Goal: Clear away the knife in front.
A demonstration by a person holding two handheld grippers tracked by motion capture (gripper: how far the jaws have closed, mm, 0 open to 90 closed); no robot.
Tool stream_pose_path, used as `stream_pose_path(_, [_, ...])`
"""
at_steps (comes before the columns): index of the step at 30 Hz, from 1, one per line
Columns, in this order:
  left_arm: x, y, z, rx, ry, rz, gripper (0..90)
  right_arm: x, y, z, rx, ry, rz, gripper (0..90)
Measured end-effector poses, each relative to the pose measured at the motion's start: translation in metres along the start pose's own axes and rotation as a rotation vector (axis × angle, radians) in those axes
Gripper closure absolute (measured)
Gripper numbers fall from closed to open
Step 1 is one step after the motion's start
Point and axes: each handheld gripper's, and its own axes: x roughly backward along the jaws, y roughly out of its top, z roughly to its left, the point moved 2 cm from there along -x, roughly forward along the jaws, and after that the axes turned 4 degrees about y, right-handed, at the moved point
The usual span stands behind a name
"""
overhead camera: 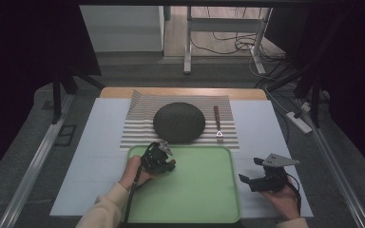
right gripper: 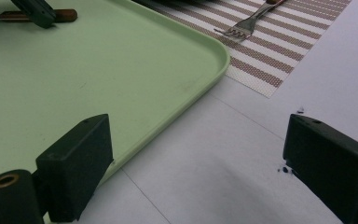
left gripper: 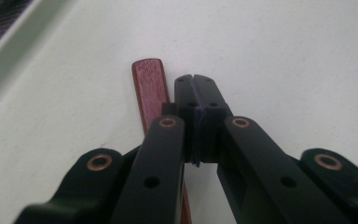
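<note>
My left gripper hangs low over the far left part of a light green tray, jaws shut. In the left gripper view the shut left gripper points down at the tray floor. A red-brown wooden handle lies flat just left of the jaws and runs under the left finger. I see nothing between the pads. My right gripper rests on the white table right of the tray, open. The right gripper view shows the right gripper with its jaws wide apart beside the tray corner.
A dark round plate sits on a striped placemat beyond the tray. A fork with a wooden handle lies right of the plate, tines toward the tray. The fork also appears in the right gripper view.
</note>
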Motion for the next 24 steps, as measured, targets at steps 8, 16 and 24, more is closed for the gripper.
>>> stream_pose_path(8, [0.006,-0.008,0.013,0.028,0.039,0.007,88.7,0.0,0.0,0.0,0.002,0.0,0.003,8.3])
stream_pose_path(16, [0.016,-0.024,0.033,0.098,0.085,-0.002,88.7,-0.001,0.0,0.0,0.004,0.008,0.004,8.3])
stream_pose_path(24, [0.025,-0.038,0.047,0.155,0.109,-0.008,88.6,-0.001,0.0,0.0,0.004,0.006,0.004,8.3])
